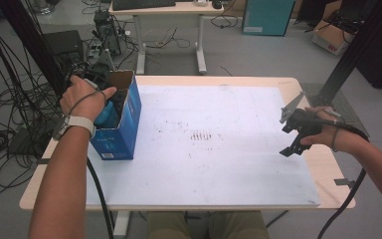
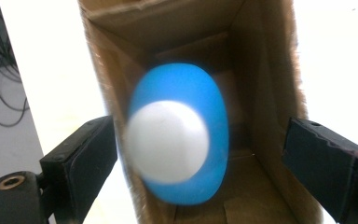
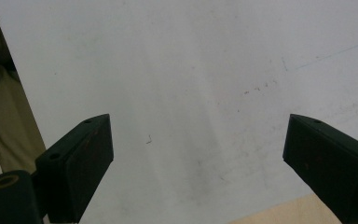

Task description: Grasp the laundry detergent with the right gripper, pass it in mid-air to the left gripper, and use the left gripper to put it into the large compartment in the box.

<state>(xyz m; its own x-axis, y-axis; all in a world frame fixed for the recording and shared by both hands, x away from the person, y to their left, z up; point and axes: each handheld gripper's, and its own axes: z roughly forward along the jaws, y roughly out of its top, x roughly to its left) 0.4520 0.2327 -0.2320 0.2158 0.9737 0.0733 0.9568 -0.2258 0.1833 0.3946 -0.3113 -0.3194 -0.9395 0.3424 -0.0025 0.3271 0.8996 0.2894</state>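
Wide-open left gripper (image 2: 200, 154) holding nothing, above smooth blue-and-white egg-shaped object (image 2: 179, 135) inside cardboard box (image 2: 265, 70).

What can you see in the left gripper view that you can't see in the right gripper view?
The left gripper view looks down into an open cardboard box with a blurry blue and white object inside it, between the left gripper's open jaws. The right gripper view has bare white table cover, a strip of wooden table edge and nothing between the right gripper's jaws. Both show two black jaws standing wide apart.
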